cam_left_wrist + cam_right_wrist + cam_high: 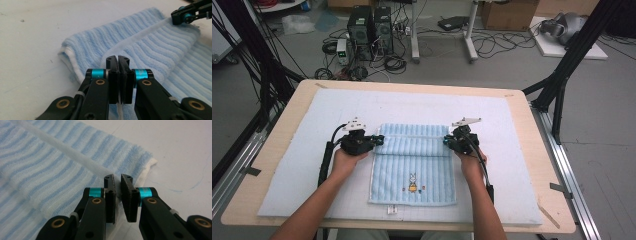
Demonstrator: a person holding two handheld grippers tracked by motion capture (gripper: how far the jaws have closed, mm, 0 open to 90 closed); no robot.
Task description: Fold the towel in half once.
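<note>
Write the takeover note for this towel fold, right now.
Left tool: shut on the towel's folded edge at its left side.
Right tool: shut on the same edge at the right side.
Towel: flat on the white mat, far end already folded over toward the middle.
Done: first fold begun, both corners pinched.
Left: likely carry the held edge on toward the near end and release.

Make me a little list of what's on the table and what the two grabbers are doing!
surface: white mat on a wooden table
cloth: light blue striped towel, far end folded over toward the person
picture on towel: small cartoon figure
left gripper: jaws shut on the towel's folded edge
right gripper: jaws pinching the fold's other corner
</note>
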